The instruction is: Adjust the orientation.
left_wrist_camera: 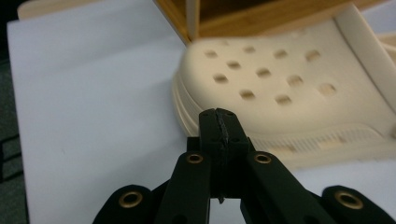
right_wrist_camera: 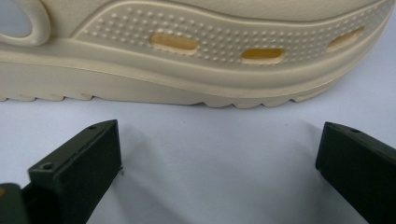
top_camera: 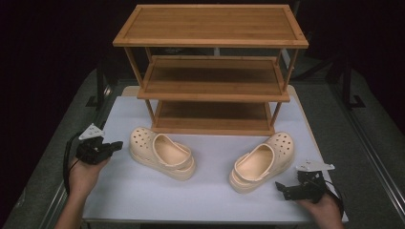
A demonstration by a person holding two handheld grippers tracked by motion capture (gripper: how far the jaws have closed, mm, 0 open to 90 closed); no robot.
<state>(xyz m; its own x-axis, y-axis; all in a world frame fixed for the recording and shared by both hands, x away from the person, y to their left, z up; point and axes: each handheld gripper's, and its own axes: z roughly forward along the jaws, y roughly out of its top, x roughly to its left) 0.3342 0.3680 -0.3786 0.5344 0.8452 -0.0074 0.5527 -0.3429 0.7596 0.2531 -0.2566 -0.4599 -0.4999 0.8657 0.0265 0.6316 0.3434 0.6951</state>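
Left gripper (top_camera: 114,145): jaws pressed together, nothing between them, tips just beside the toe of the left clog (top_camera: 162,153), not touching. Right gripper (top_camera: 281,189): jaws stood wide apart, empty, pointing at the side of the right clog (top_camera: 262,162), a strip of bare white tabletop (top_camera: 210,200) between. Both cream clogs lay on the table directly in front of the three-tier bamboo shoe rack (top_camera: 211,71), toes toward its bottom shelf. All shelves were bare. The clogs lay well apart.
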